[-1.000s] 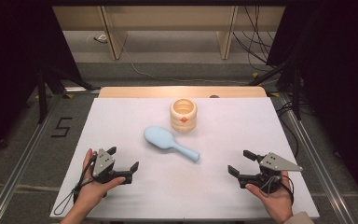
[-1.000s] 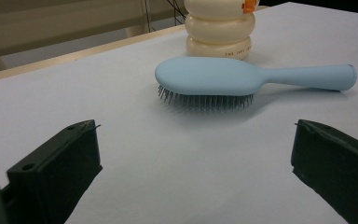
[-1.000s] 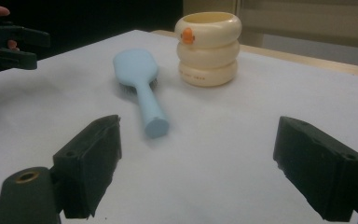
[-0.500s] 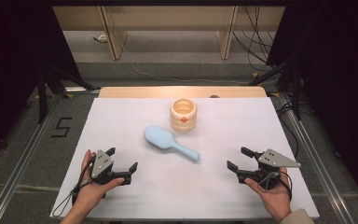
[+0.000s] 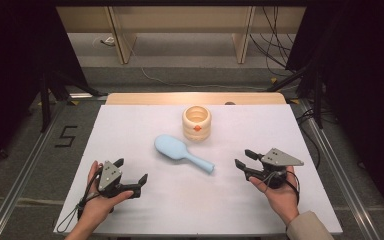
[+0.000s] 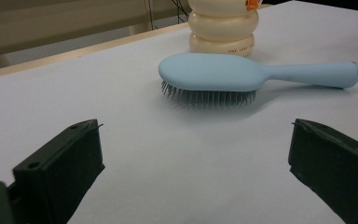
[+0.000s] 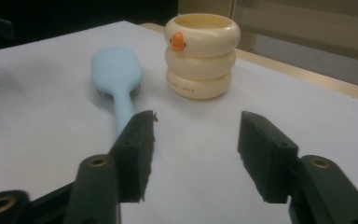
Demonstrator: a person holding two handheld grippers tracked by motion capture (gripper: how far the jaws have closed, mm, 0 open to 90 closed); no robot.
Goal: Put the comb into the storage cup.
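Note:
A light blue hairbrush [image 5: 181,151] lies bristles down in the middle of the white table, its handle pointing toward my right gripper [image 5: 244,158]. Just behind it stands a cream ringed cup [image 5: 197,122] with a small orange mark. The right gripper sits a short way off the handle's end; its jaws have just been closing, stand partly apart, and have nothing between them. In the right gripper view the brush [image 7: 116,70] and cup [image 7: 201,53] lie ahead of the gripper [image 7: 198,116]. My left gripper [image 5: 131,170] rests open at the front left, facing the brush [image 6: 214,72] and cup [image 6: 223,28].
The white table top [image 5: 130,125] ends in a wooden strip [image 5: 145,98] at the far side. Metal rails run along both sides on the floor, with a "5" mark [image 5: 66,136] at left and cables [image 5: 280,55] at the back.
The right gripper has moved left toward the brush handle and its jaws have narrowed. The left gripper, the brush and the cup have stayed put.

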